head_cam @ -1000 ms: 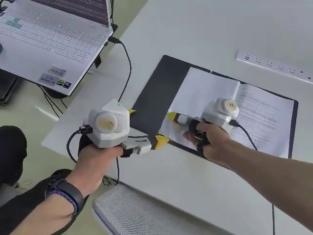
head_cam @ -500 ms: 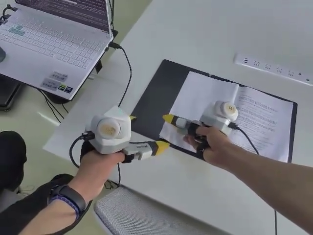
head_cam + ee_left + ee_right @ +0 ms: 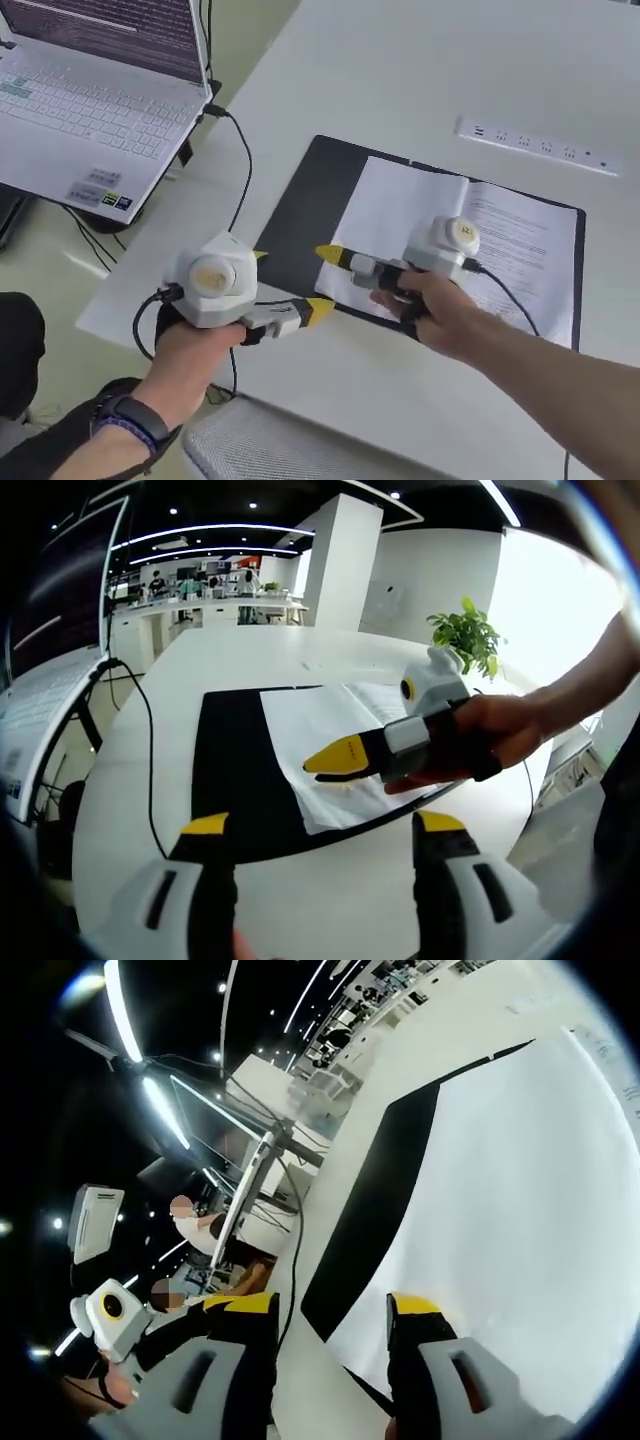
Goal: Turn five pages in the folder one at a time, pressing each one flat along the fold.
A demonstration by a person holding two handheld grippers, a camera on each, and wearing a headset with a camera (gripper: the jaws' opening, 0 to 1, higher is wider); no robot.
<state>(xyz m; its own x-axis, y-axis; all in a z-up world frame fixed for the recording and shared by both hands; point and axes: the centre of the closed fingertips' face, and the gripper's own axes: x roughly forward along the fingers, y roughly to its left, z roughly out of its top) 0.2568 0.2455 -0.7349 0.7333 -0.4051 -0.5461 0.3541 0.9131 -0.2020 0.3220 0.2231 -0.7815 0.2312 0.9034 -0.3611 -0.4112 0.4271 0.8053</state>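
A black folder lies open on the white table. Its left page is blank white and lies flat; its right page is printed. My right gripper points left over the lower left corner of the blank page, open, with nothing between its jaws. My left gripper hovers over the table's near edge just left of the folder, open and empty. In the left gripper view the left gripper faces the folder and the right gripper.
A white laptop stands at the far left, with a black cable running past the folder's left side. A power strip lies beyond the folder. The table's near edge and a mesh chair are below my hands.
The head camera has shifted a little. Both grippers and the pages stay about where they were.
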